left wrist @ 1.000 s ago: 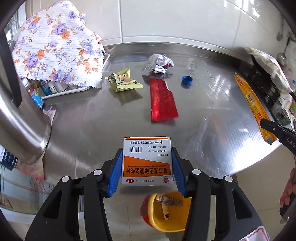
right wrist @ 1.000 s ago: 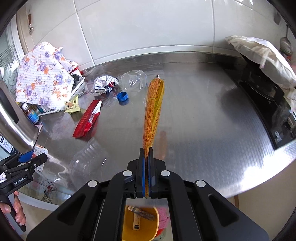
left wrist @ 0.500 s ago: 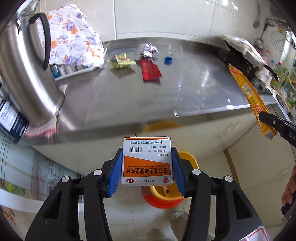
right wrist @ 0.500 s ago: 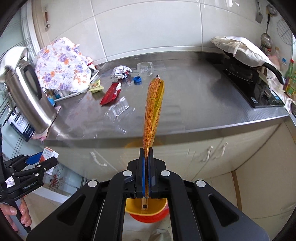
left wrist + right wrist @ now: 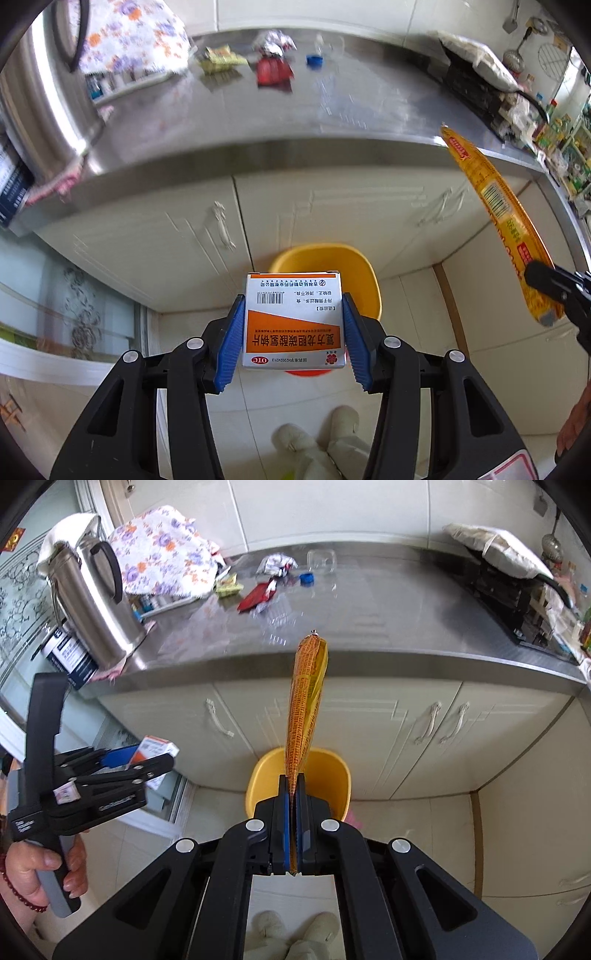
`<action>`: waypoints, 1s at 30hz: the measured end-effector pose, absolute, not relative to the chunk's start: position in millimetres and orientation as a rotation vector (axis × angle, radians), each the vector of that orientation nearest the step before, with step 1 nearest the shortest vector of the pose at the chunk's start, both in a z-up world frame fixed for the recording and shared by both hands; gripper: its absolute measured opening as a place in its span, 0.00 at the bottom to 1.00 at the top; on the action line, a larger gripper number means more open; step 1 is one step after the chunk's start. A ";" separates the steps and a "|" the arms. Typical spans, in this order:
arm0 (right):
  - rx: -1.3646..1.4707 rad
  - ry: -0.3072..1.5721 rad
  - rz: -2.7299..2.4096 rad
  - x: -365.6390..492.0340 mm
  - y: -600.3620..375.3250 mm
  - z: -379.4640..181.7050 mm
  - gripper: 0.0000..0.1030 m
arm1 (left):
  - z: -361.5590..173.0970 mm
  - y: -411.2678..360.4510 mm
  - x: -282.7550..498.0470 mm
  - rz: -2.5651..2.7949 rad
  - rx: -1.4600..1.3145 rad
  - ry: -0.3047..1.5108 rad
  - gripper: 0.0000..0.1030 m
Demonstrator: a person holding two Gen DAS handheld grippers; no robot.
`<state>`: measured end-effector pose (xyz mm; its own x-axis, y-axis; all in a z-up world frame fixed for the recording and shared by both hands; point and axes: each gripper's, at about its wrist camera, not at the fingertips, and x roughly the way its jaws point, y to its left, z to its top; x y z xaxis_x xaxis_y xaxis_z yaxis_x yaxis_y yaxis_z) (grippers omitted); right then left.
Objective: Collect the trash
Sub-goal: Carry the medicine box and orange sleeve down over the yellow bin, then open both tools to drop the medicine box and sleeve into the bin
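Both hand-held grippers have swung off the desk [image 5: 369, 627] to hang over the yellow bin [image 5: 332, 771] on the floor: left hand-held gripper [image 5: 293, 332] clamping the box [image 5: 293, 321], right hand-held gripper [image 5: 293, 812] pinching the wrapper [image 5: 304, 701], long axis pointing away.

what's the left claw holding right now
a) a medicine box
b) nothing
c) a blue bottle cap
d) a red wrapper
a: the left claw has its blue pads pressed on both sides of a white and orange medicine box, held above the yellow bin on the floor.
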<state>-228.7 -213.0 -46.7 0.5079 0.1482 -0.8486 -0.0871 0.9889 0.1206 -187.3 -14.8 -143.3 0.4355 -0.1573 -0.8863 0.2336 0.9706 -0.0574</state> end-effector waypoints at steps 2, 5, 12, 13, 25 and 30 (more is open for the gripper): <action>0.072 1.071 0.162 -231.2 -214.8 -61.1 0.03 | -159.0 -21.4 -188.0 -0.247 0.082 1.127 0.48; 0.101 1.141 0.189 -231.6 -218.4 -86.6 0.03 | -188.6 -27.7 -185.4 -0.249 0.088 1.193 0.48; 0.222 1.348 0.216 -213.5 -229.0 -168.8 0.03 | -266.7 -35.0 -165.0 -0.282 0.116 1.363 0.48; 0.241 1.379 0.220 -208.7 -230.4 -180.5 0.03 | -278.4 -35.3 -159.9 -0.294 0.116 1.389 0.48; 0.339 1.657 0.146 -150.2 -241.6 -303.7 0.03 | -377.3 -47.7 -113.6 -0.304 0.265 1.606 0.48; 0.339 1.675 0.141 -135.5 -235.3 -324.2 0.03 | -393.8 -55.1 -101.8 -0.297 0.292 1.611 0.48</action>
<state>-135.5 -235.3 -324.2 -0.0985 0.3023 -0.9481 0.1397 0.9475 0.2876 -101.8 -55.1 -393.8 -0.0591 0.0081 -0.9982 0.3637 0.9314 -0.0139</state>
